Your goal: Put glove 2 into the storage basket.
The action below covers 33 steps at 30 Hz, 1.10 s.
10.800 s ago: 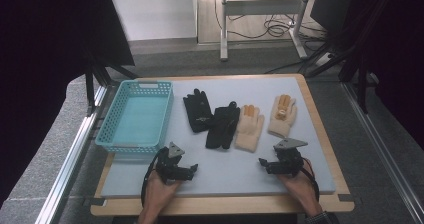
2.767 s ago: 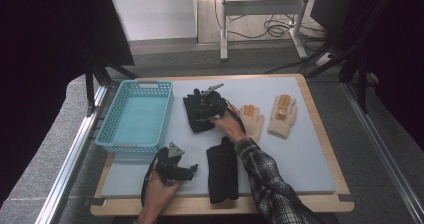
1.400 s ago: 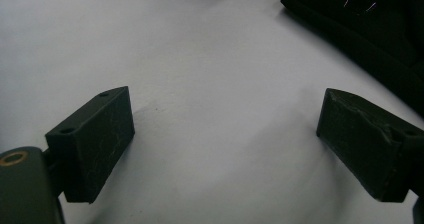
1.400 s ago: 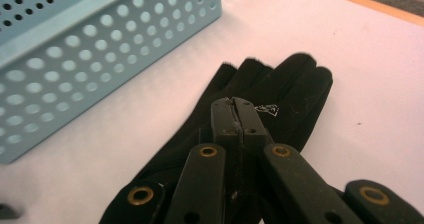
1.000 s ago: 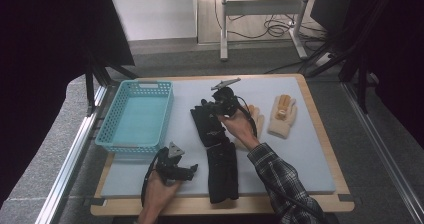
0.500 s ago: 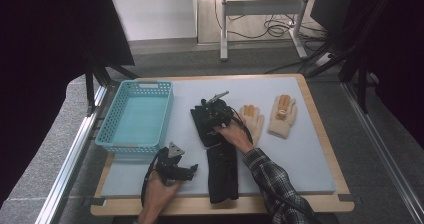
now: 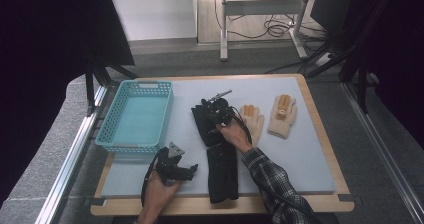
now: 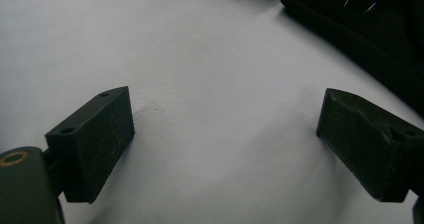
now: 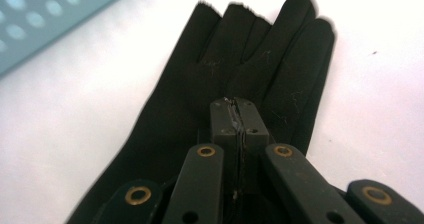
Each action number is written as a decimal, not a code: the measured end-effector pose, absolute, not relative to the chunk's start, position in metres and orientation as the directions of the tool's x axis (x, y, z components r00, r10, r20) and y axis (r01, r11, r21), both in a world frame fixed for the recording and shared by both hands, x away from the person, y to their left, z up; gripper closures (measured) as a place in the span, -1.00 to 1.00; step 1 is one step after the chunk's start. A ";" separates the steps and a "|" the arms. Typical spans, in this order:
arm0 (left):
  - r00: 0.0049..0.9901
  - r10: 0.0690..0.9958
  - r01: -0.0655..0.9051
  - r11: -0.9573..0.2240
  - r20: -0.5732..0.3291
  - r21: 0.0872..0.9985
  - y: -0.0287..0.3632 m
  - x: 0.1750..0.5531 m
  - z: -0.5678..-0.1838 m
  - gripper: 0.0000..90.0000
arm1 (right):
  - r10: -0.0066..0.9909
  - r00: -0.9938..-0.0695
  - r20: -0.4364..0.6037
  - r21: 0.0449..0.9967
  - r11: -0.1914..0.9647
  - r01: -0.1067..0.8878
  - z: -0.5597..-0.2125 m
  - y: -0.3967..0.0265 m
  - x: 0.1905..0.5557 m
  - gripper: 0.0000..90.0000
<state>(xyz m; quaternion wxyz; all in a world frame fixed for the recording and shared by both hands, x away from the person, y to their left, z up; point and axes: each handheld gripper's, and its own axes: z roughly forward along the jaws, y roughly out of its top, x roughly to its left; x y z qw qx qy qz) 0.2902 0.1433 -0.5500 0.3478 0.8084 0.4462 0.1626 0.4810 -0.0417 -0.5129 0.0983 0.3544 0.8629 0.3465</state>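
Two black gloves (image 7: 215, 149) are lying mid-tabletop; the right gripper (image 9: 239, 109), jaws just closed, is pinching the farther one, while the left gripper (image 8: 220, 149) is resting wide open near the front edge.

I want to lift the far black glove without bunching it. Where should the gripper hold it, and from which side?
Probably at the cuff, coming from above on the person's side. The black glove lies flat, fingers pointing away, so only a pinched fold of cloth gives a hold. The right gripper is shut over its palm there.

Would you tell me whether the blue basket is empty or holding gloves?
Empty: the blue basket shows only its bare floor in the high view.
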 end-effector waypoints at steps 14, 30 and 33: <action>0.549 0.834 0.608 -0.363 -0.044 0.706 0.143 0.290 -0.550 -0.81 | 0.682 -0.719 0.135 0.745 0.408 0.527 -0.443 -0.061 0.443 0.95; 0.547 0.836 0.607 -0.358 -0.046 0.709 0.143 0.290 -0.550 -0.81 | 0.724 -0.661 0.195 0.747 0.328 0.579 -0.439 -0.109 0.339 0.95; 0.550 0.834 0.607 -0.362 -0.045 0.708 0.143 0.290 -0.550 -0.81 | 0.720 -0.647 0.251 0.732 0.296 0.613 -0.446 -0.114 0.327 0.95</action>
